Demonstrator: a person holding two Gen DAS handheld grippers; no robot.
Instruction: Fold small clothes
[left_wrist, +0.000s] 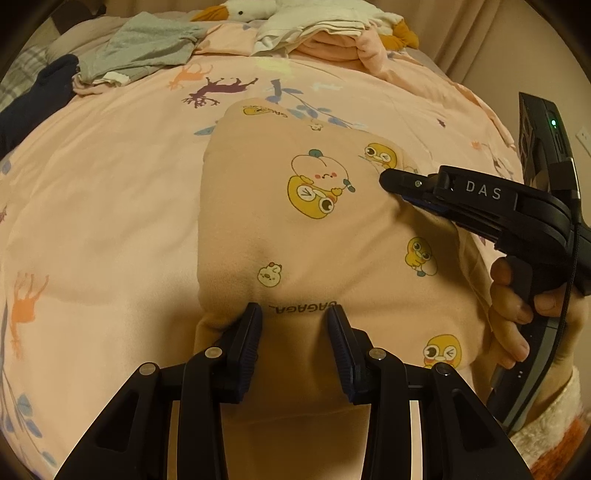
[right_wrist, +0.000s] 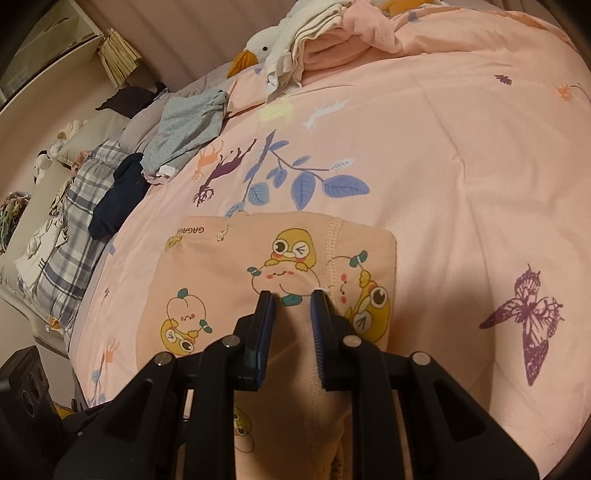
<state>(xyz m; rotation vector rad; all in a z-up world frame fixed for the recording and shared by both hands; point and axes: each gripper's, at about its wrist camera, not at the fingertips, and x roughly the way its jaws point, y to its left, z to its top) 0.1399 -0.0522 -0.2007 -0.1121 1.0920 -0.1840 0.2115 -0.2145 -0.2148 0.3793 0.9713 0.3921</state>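
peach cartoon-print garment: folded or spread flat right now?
Folded. The peach cartoon-print garment lies as a compact rectangle on the pink duvet, its layered near end bunched between both tongs, left and right.

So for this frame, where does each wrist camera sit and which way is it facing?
Left wrist: mounted behind the left gripper, angled down at the peach cartoon-print garment on the pink bedspread; shows its own fingers gripping fabric, plus the right gripper and the hand holding it.
Right wrist: behind the right gripper, looking down across the same garment towards the pillows; only its own fingers show, gripping fabric.
Shared: the garment, the bedspread, the grey clothes and the plush duck.
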